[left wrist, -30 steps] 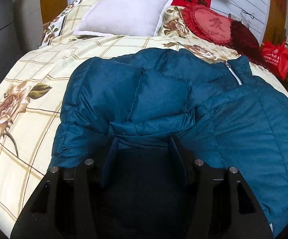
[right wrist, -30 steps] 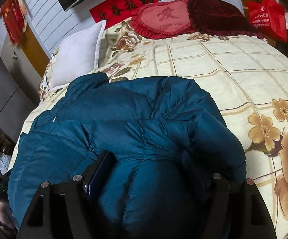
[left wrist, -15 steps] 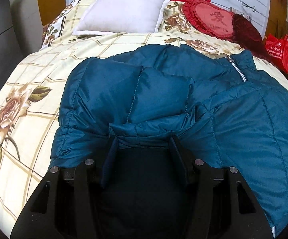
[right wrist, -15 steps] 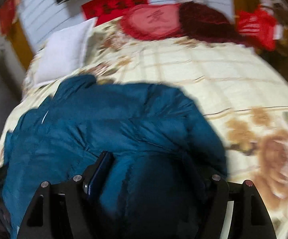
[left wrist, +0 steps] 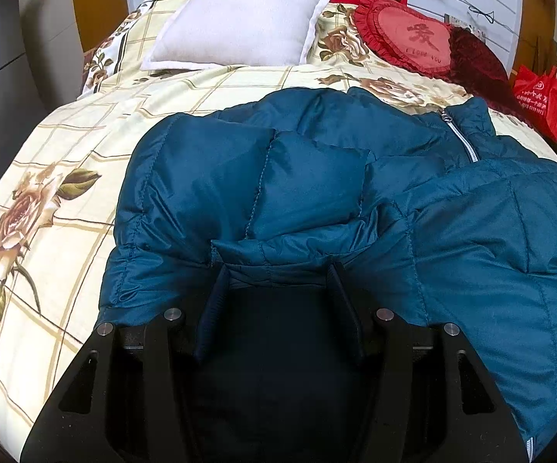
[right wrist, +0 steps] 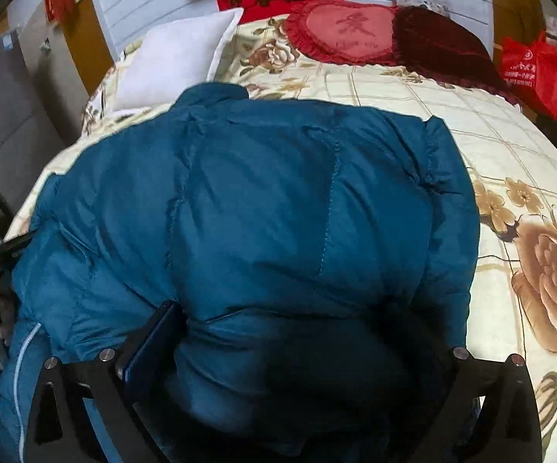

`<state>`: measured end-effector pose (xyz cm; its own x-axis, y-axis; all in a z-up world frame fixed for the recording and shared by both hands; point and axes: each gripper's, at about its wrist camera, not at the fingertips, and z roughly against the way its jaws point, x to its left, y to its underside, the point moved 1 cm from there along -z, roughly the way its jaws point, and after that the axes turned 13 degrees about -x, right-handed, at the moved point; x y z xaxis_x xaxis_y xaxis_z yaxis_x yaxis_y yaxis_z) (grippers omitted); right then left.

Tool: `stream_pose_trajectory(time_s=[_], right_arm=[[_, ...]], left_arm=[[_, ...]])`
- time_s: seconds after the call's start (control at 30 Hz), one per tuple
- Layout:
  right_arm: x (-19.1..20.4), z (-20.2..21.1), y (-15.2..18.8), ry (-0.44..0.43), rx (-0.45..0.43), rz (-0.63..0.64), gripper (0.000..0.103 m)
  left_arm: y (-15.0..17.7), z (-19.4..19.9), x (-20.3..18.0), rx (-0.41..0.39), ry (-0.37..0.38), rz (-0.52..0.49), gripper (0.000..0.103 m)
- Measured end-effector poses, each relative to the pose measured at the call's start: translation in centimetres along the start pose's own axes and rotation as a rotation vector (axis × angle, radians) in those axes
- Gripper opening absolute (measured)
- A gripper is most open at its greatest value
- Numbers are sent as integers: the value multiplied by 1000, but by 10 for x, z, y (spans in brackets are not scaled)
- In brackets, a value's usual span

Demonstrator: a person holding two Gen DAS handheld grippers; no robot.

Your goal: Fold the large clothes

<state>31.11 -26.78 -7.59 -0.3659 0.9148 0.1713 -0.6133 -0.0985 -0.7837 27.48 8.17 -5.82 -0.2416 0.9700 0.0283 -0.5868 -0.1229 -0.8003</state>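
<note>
Both tools are seen at the near hem of a teal quilted down jacket [left wrist: 317, 193] that is spread on the bed [left wrist: 66, 231], collar toward the pillows. Left tool [left wrist: 278, 281] is clenched on a bunched fold of the jacket's edge, the fabric pinched between its fingers. Right tool [right wrist: 297, 351] is being opened at this moment; padded fabric bulges between its spread jaws, but no pinch by the pads is seen there. It is judged that one side panel has been laid over the body and is being released. For a clean fold, the right tool is best drawn back low, so the puffy layer is not dragged. Farther off, the zip [left wrist: 461, 139], a white pillow [left wrist: 240, 19] and a red heart cushion [left wrist: 409, 34] are seen.
</note>
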Motion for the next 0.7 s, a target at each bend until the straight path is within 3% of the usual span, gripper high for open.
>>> stream_pose_trajectory(time_s=[0.17, 0.27, 0.37, 0.5, 0.7], right_arm=[[3, 8, -7, 40, 29, -7, 101], [7, 52, -25, 42, -71, -51, 98], [15, 94, -29, 66, -111, -43, 98], [32, 137, -7, 76, -71, 24, 98], [70, 182, 69, 62, 3, 99, 98]], left_arm=[[-8, 24, 7, 26, 16, -2, 54], [-15, 56, 24, 15, 86, 25, 54], [-13, 91, 44, -23, 49, -38, 54], [16, 128, 75, 8, 50, -30, 54], [74, 178, 94, 72, 98, 16, 54]])
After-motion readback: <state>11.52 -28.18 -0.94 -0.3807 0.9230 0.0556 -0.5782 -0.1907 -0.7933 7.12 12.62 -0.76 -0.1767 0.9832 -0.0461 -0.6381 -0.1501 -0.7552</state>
